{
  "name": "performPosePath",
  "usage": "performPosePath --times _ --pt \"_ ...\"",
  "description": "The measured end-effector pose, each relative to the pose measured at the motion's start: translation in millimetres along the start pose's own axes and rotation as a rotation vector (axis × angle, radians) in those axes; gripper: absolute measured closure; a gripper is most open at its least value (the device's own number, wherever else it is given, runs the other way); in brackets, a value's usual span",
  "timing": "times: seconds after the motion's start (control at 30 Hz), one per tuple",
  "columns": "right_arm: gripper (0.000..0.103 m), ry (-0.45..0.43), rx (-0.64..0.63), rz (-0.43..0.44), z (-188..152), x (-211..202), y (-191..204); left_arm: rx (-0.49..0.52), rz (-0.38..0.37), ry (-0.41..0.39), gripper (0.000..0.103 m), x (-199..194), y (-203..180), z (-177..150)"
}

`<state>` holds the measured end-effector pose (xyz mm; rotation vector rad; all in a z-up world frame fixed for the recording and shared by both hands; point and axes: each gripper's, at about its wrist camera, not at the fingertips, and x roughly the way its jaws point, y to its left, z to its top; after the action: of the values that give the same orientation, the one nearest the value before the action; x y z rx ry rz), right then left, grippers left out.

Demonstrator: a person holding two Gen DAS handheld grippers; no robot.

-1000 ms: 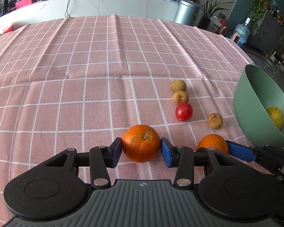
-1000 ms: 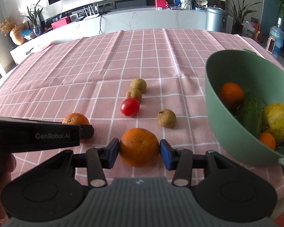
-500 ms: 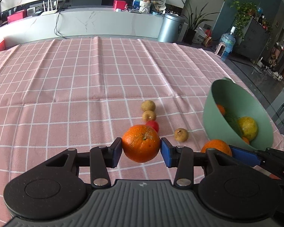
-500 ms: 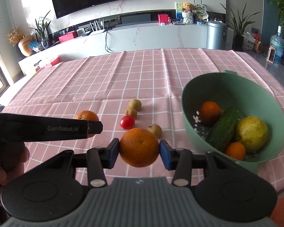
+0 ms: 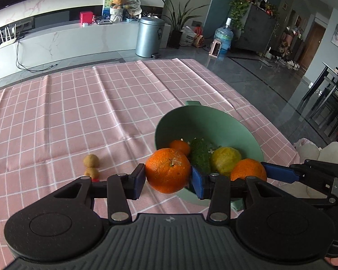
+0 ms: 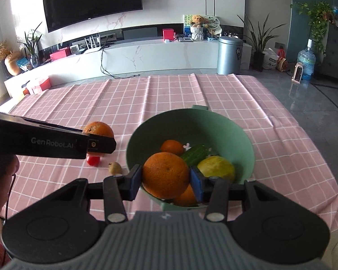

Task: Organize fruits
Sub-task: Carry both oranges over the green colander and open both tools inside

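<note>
Left gripper (image 5: pixel 168 174): blue pads pinched on either side of an orange (image 5: pixel 168 170), fruit clear of the cloth, up in the air at the near-left rim of the bowl.
Right gripper (image 6: pixel 165 177): same story, pads squeezing a second orange (image 6: pixel 166 175), and this one hangs right over the near edge of the bowl.
Cross view, left camera: the right gripper's blue finger comes in from the right with its orange (image 5: pixel 248 169) just beside the bowl's near wall.
Cross view, right camera: the left gripper's black body with white lettering cuts in from the left, its orange (image 6: pixel 98 129) peeking over the top, to the left of the bowl.
Green bowl (image 6: pixel 243 139): sits toward the right part of the table, small tab handle on the far rim.
Inside the bowl: a small orange fruit (image 6: pixel 172 147) at the back, a bumpy green vegetable (image 6: pixel 195 154) in the middle, a yellow-green citrus (image 6: pixel 216 167) to the right; another orange fruit low behind the held one.
Loose on the cloth: a red tomato (image 6: pixel 93 160) and a small brown fruit (image 6: pixel 115 167) left of the bowl; the left camera shows two small brown fruits (image 5: pixel 91 160) touching each other.
Tablecloth (image 5: pixel 56 112): pink with a white grid, creased.
Person: a hand (image 6: pixel 1 189) at the left edge, behind the left gripper.
</note>
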<state>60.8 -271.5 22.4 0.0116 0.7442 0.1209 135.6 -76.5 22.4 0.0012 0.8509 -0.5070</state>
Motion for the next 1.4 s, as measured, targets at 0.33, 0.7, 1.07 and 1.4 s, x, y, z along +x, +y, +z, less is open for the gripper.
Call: performPosePath --times 0.33,0.7,1.07,1.4 --pt "0.06 0.134 -0.099 -0.017 21.0 29.2 -41.8 0.12 -0.001 0.136 0.054 49.2 -29.9 15.9" --pt "0.06 0.262 -0.118 0.057 16.4 60.0 -51.5 0.235 0.035 0.235 0.054 81.1 -41.2 17.4" --pt "0.059 0.31 -0.133 0.099 11.6 74.1 -48.9 0.321 0.05 0.265 0.052 90.9 -49.8 18.8" --pt "0.058 0.304 -0.12 0.095 12.5 73.8 -50.1 0.28 0.071 0.25 0.041 88.2 -43.7 20.8"
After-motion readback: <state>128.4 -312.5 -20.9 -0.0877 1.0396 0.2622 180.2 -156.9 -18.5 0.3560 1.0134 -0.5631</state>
